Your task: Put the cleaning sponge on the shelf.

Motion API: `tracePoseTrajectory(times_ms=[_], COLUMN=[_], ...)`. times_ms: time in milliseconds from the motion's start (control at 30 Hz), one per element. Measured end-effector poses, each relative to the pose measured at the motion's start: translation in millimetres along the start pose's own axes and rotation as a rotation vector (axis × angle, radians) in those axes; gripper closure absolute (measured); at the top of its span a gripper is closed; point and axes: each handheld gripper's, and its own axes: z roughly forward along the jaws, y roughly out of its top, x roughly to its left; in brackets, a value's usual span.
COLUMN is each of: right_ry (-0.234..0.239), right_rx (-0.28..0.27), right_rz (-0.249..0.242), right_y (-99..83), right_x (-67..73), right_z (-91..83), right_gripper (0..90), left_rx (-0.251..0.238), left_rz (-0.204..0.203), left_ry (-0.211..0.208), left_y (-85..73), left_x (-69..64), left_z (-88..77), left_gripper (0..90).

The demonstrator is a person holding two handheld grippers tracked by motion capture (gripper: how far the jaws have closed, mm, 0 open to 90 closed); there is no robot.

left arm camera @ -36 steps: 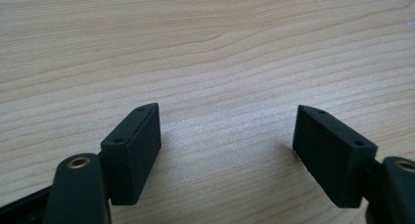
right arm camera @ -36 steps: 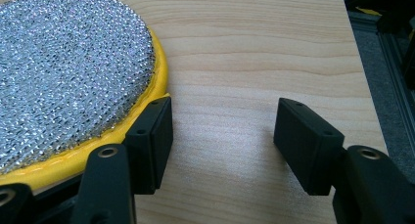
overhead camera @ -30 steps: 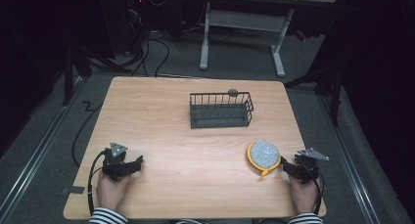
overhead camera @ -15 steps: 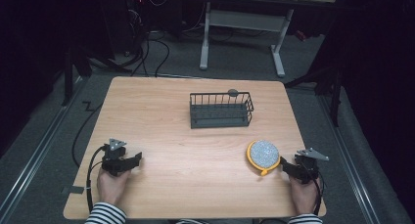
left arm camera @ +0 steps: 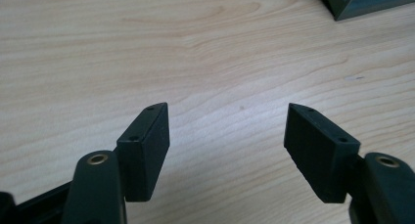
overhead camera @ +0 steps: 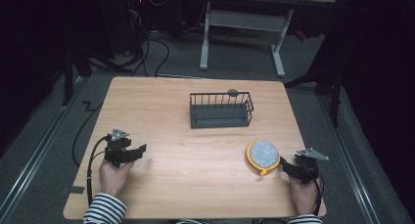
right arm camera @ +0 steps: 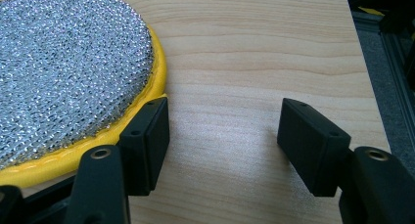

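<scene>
My right gripper sits just beside the round scrubbing pad, jaws spread and opening a little further, bare wood between them; in my right gripper view one jaw lies against the pad's yellow rim. The pad lies on the table, nearer me than the wire basket. My left gripper, well apart from the pad, has narrowed but stands spread, holding nothing

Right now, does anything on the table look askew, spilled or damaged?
Nothing stands out. The round scouring pad lies flat beside the open right gripper, the wire basket stands upright mid-table, and the open left gripper holds nothing.
</scene>
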Motion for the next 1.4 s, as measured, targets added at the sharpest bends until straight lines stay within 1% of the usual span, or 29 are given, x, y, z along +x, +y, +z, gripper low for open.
tracePoseTrajectory(times_ms=[100, 133, 233, 300, 367, 467, 600, 633, 667, 733, 833, 867, 933, 967, 1067, 1100, 1133, 1167, 1200, 1233, 1267, 1300, 1367, 1400], right_ry=[0.000, 0.001, 0.002, 0.002, 0.003, 0.004, 0.006, 0.006, 0.007, 0.008, 0.009, 0.009, 0.009, 0.010, 0.013, 0.015, 0.015, 0.015, 0.014, 0.015, 0.015, 0.016, 0.015, 0.015], right_rx=[0.001, 0.000, 0.001, 0.001, 0.000, 0.001, 0.001, 0.001, 0.000, 0.001, 0.003, 0.003, 0.001, 0.002, 0.001, -0.002, -0.002, -0.001, 0.000, 0.001, -0.002, -0.002, 0.002, 0.002], right_rz=[0.001, 0.001, 0.002, 0.000, -0.005, -0.006, 0.000, 0.000, -0.006, -0.002, -0.001, -0.001, -0.001, -0.003, -0.006, -0.002, -0.002, -0.002, -0.003, -0.003, -0.002, -0.002, -0.001, -0.001], right_y=[0.0, -0.1, -0.1, -0.1, -0.1, -0.2, 0.0, 0.0, 0.1, 0.2, 0.2, 0.2, 0.1, 0.1, 0.1, 0.0, 0.0, 0.1, 0.1, 0.2, 0.0, 0.1, 0.1, 0.1], right_x=[0.1, 0.1, 0.2, 0.2, 0.0, 0.1, 0.2, 0.2, -0.3, -0.1, -0.2, -0.2, -0.1, -0.1, -0.3, -0.5, -0.5, -0.5, -0.4, -0.4, -0.5, -0.5, -0.2, -0.2], right_z=[-0.1, 0.0, -0.1, -0.1, -0.1, -0.1, 0.1, 0.1, 0.3, 0.3, 0.1, 0.1, 0.2, 0.1, 0.2, 0.3, 0.3, 0.3, 0.2, 0.2, 0.3, 0.3, 0.1, 0.1], right_gripper=[36.7, 36.7, 36.4, 36.2, 35.8, 35.4, 35.3, 35.3, 35.3, 35.2, 35.0, 35.0, 34.9, 34.7, 34.8, 34.7, 34.7, 34.7, 34.7, 34.7, 34.7, 34.7, 34.7, 34.7], left_rx=[-0.004, -0.014, -0.012, -0.018, -0.017, -0.012, 0.002, 0.005, 0.019, 0.024, -0.006, -0.005, 0.002, 0.012, 0.025, 0.025, 0.025, 0.028, 0.030, 0.032, 0.029, 0.037, 0.046, 0.049], left_rz=[0.007, 0.005, 0.007, -0.004, 0.006, 0.011, 0.036, 0.038, 0.050, 0.070, 0.074, 0.072, 0.076, 0.082, 0.109, 0.107, 0.107, 0.108, 0.118, 0.117, 0.109, 0.101, 0.113, 0.109], left_ry=[-0.020, -0.029, -0.051, -0.075, -0.080, -0.107, -0.131, -0.133, -0.134, -0.125, -0.148, -0.159, -0.164, -0.172, -0.169, -0.184, -0.184, -0.184, -0.178, -0.179, -0.188, -0.196, -0.179, -0.177], left_y=[10.6, 13.7, 23.7, 28.9, 33.1, 41.8, 59.8, 63.6, 69.5, 81.1, 94.8, 99.8, 109.6, 115.2, 125.8, 130.8, 130.8, 133.7, 137.0, 138.9, 140.4, 142.3, 145.3, 147.0], left_x=[-3.3, -4.5, -8.2, -10.8, -14.1, -19.9, -26.1, -27.5, -29.6, -35.3, -44.8, -47.2, -53.1, -57.2, -65.4, -69.0, -69.0, -70.5, -72.2, -73.5, -74.2, -74.2, -75.1, -75.1], left_z=[0.1, 0.2, 1.2, 1.8, 2.6, 5.8, 11.4, 12.5, 13.7, 14.0, 15.0, 17.1, 22.0, 24.9, 29.8, 32.7, 32.7, 34.7, 37.1, 39.4, 41.8, 45.2, 50.2, 52.7], left_gripper=[34.1, 34.0, 34.2, 34.0, 33.9, 34.2, 35.5, 35.5, 35.5, 35.4, 35.6, 35.9, 36.0, 36.6, 36.6, 37.2, 37.2, 37.2, 37.1, 37.2, 37.3, 37.5, 37.4, 37.5])
